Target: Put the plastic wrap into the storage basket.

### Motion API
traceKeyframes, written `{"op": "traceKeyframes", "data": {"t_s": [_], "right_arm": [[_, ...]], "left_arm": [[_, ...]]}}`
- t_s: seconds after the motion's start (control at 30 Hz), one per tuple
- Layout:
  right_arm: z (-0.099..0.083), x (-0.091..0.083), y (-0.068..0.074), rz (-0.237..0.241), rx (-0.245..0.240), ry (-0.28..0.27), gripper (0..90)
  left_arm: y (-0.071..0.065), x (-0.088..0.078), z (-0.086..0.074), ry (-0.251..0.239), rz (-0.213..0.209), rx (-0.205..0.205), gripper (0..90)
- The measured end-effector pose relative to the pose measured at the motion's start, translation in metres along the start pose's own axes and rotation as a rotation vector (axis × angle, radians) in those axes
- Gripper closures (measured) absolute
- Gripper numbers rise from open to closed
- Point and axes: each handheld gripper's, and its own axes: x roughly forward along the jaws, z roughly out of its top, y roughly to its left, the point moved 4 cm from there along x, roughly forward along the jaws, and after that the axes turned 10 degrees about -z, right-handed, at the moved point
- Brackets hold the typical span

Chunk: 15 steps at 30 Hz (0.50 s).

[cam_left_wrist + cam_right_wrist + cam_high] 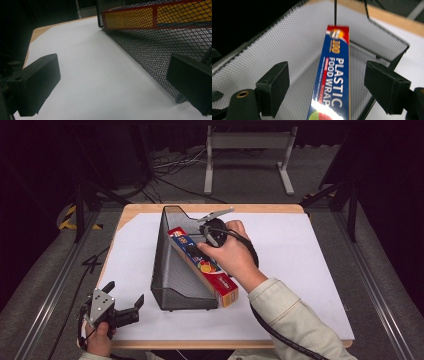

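Observation:
A black mesh file holder (172, 270) lies on the white-covered table (305, 255). Inside it rests a long plastic food wrap box (226, 291), whose near end sticks out of the holder's front right. My right gripper (200, 245) hovers over the box's middle. In the right gripper view it (327, 75) is open, its jaws on either side of the box (337, 62), apart from it, with mesh (297, 42) behind. My left gripper (125, 292) is open at the table's front-left corner. In its own view it (113, 67) holds nothing, and the holder (150, 45) stands to its right.
A white sheet covers most of the wooden table top (150, 209). A grey metal stand (247, 150) and cables (175, 162) lie on the floor beyond the far edge. The table's right half (310, 285) is bare sheet.

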Motion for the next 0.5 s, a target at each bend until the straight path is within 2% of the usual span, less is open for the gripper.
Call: {"op": "traceKeyframes", "data": {"t_s": [0.03,0.17,0.33,0.5], "right_arm": [[0.001,-0.004,-0.002,0.009,-0.002,-0.029,21.2],[-0.002,-0.015,-0.005,0.025,0.000,-0.060,20.9],[-0.007,-0.028,-0.010,0.059,-0.011,-0.126,20.6],[-0.014,-0.041,-0.018,0.070,-0.018,-0.139,19.3]], "left_arm": [[0.000,0.001,0.000,0.001,0.000,0.002,0.0],[-0.001,0.002,0.000,0.004,-0.004,0.008,0.1],[0.000,0.001,0.001,0.003,-0.003,0.005,0.1],[-0.001,0.000,0.001,0.001,-0.004,0.001,0.0]]}}
